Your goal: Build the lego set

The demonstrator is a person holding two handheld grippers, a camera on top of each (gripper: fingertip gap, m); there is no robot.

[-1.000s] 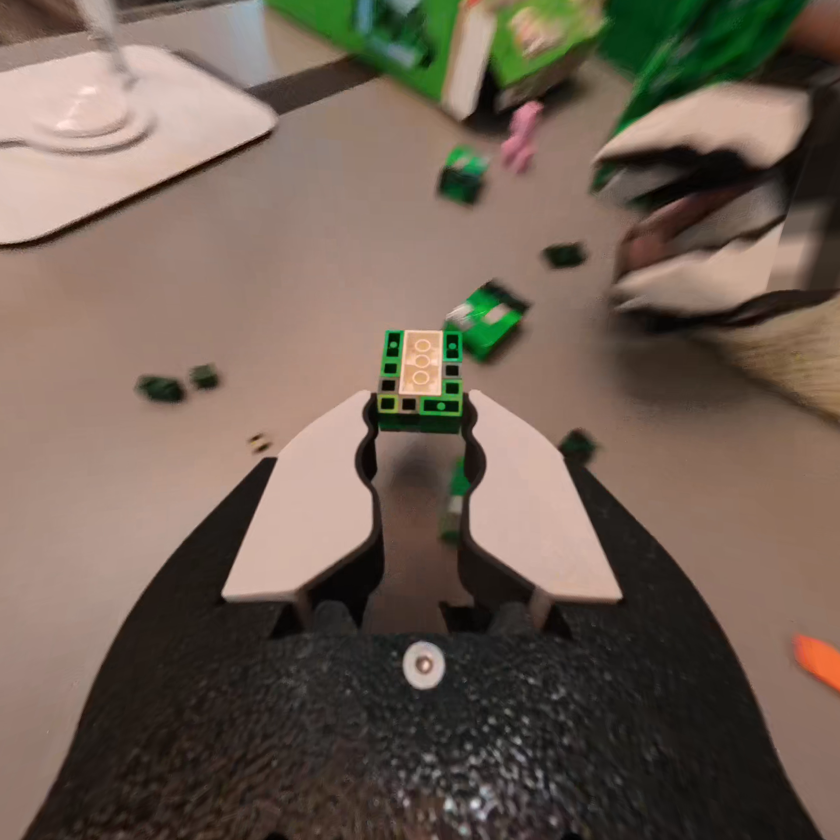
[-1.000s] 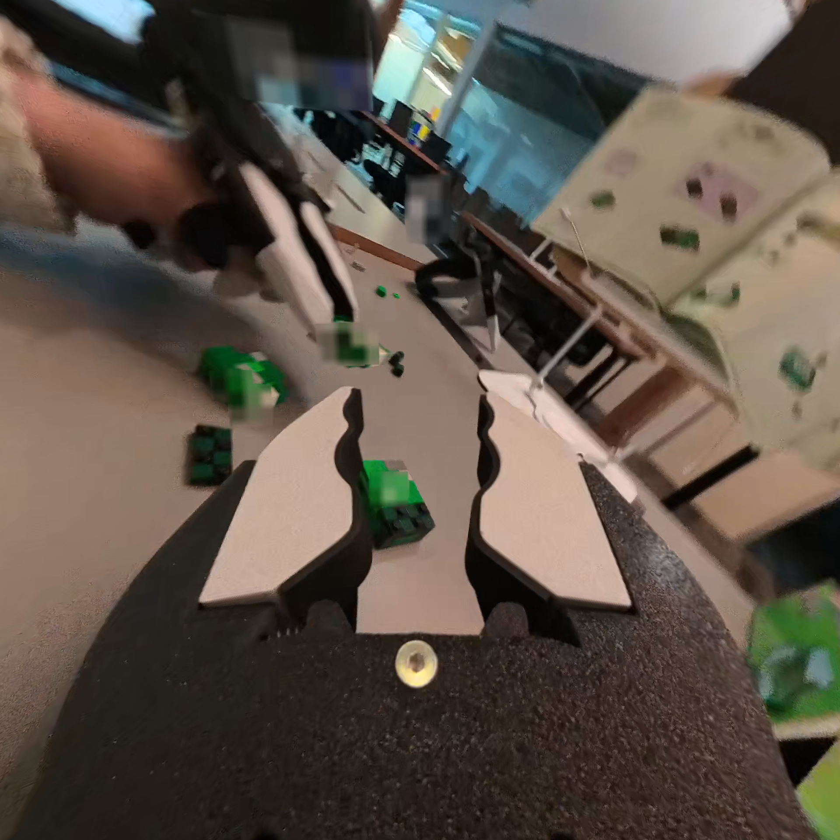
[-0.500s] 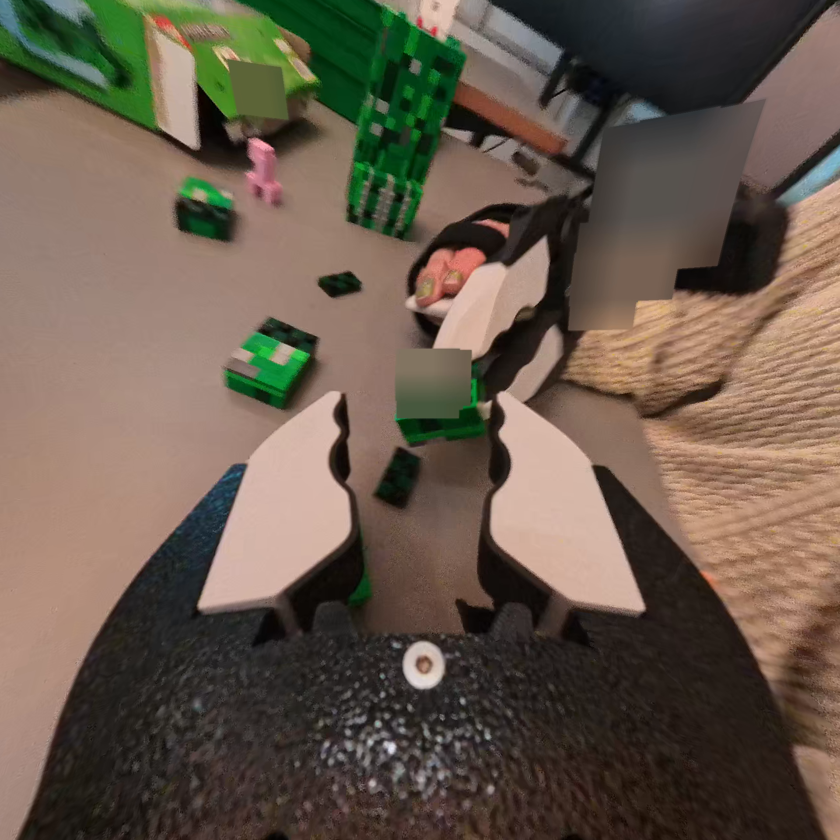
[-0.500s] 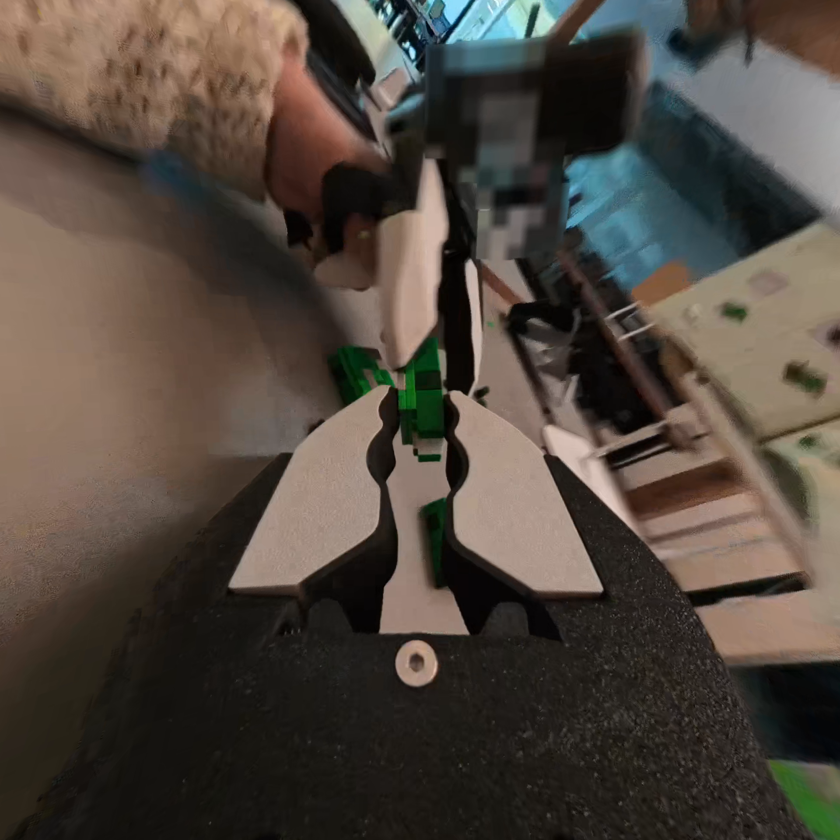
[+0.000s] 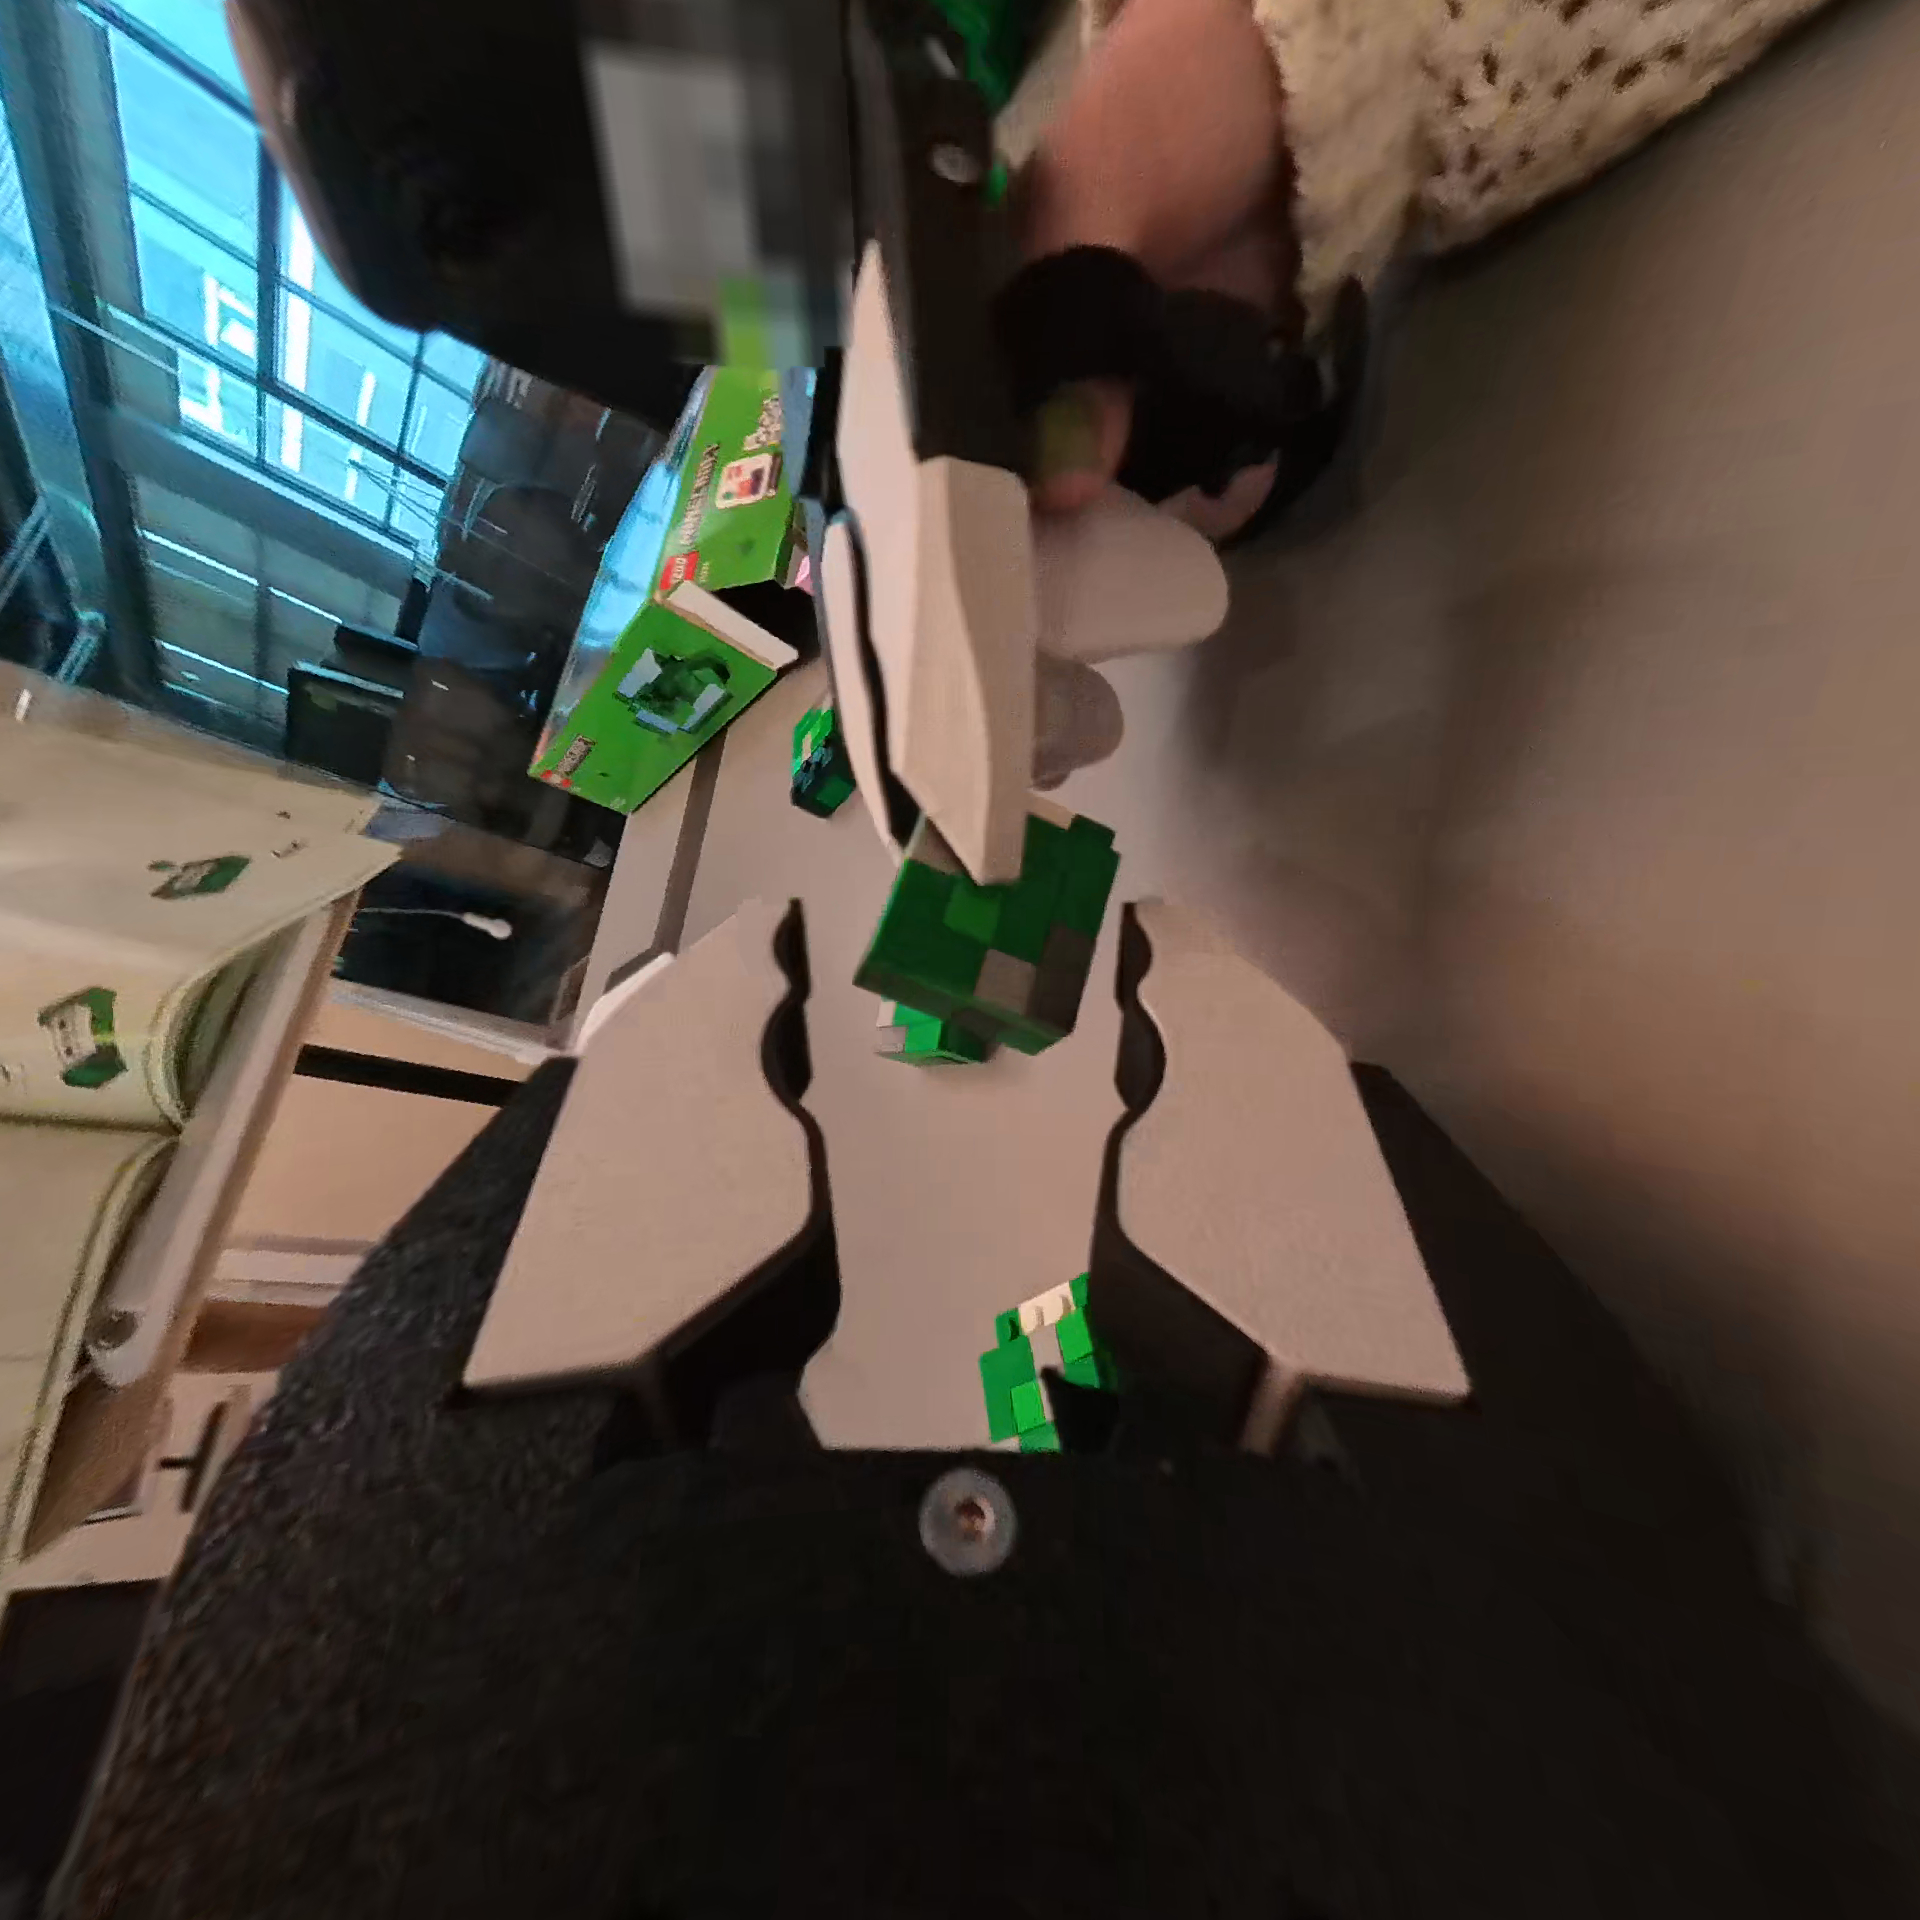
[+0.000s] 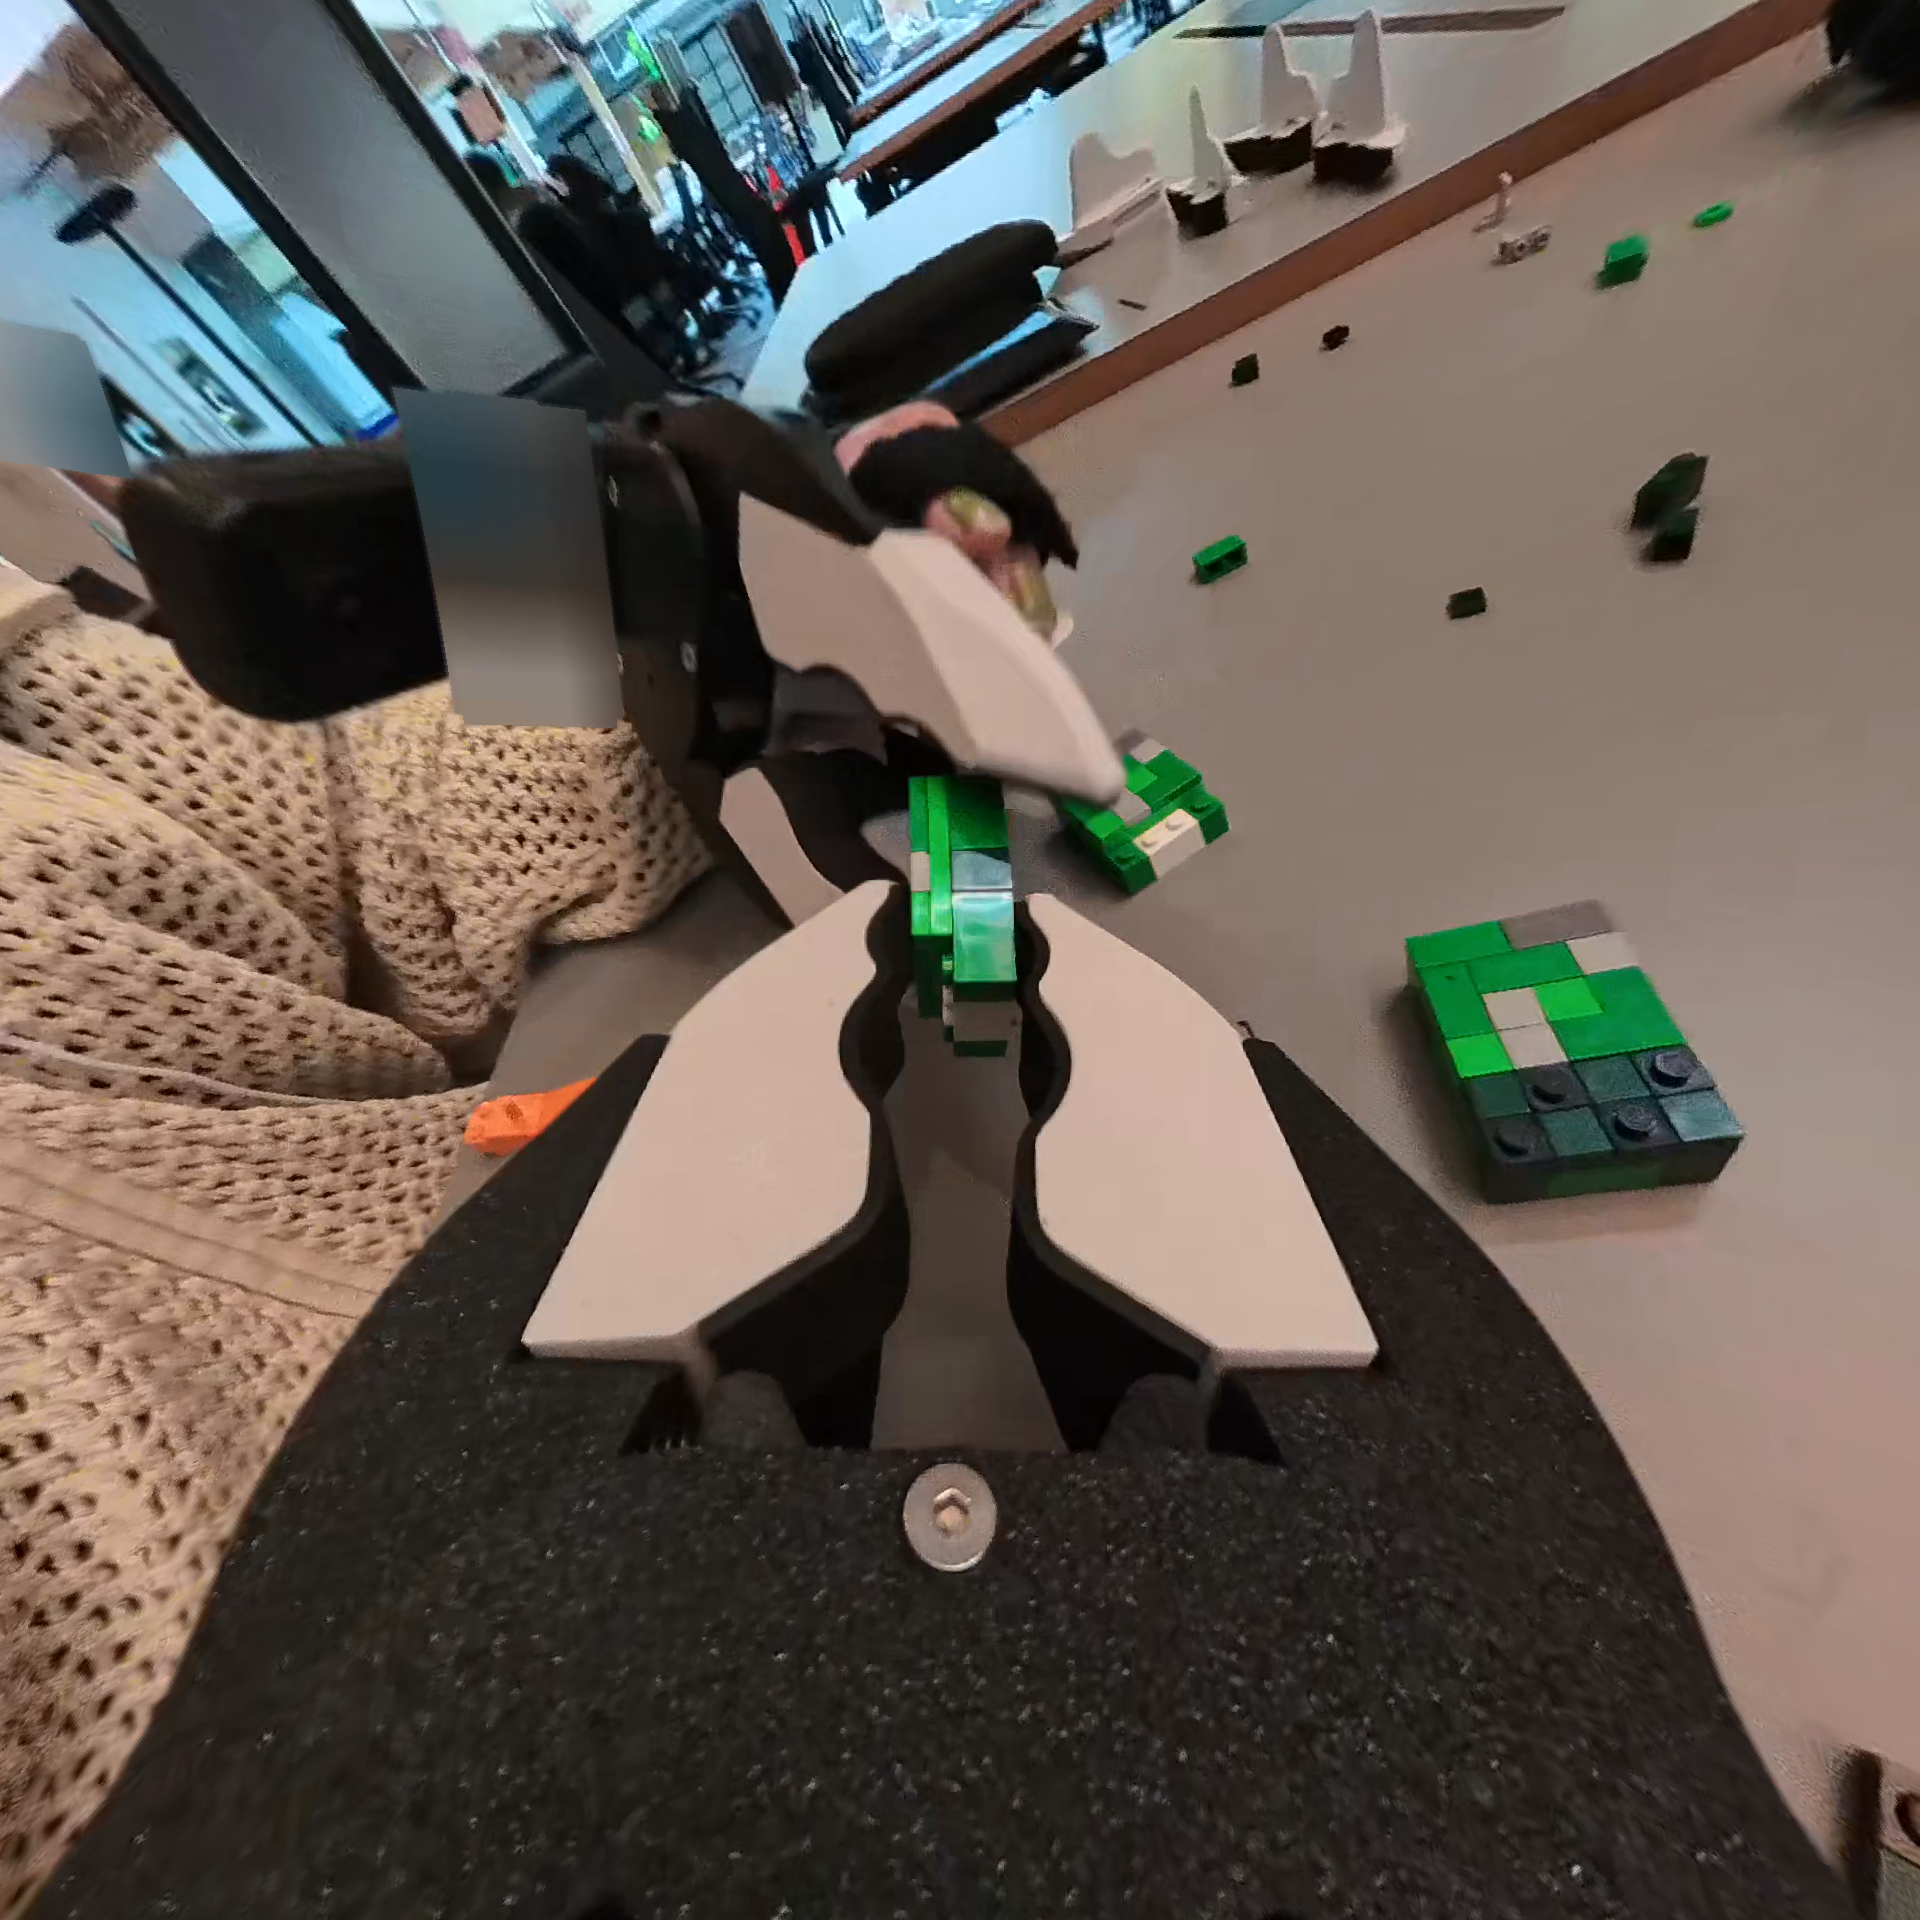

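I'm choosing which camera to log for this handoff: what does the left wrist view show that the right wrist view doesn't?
Only the left wrist view shows the green set box and the open instruction booklet. Only the right wrist view shows the flat green panel on the table, scattered loose bricks and an orange tool. Both show the green block assembly pinched in the right gripper, with the left gripper open.

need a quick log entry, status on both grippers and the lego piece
Right gripper shut on green lego block. Left gripper open around the same block, not closed. Flat green panel lies apart on table; nothing in the way.
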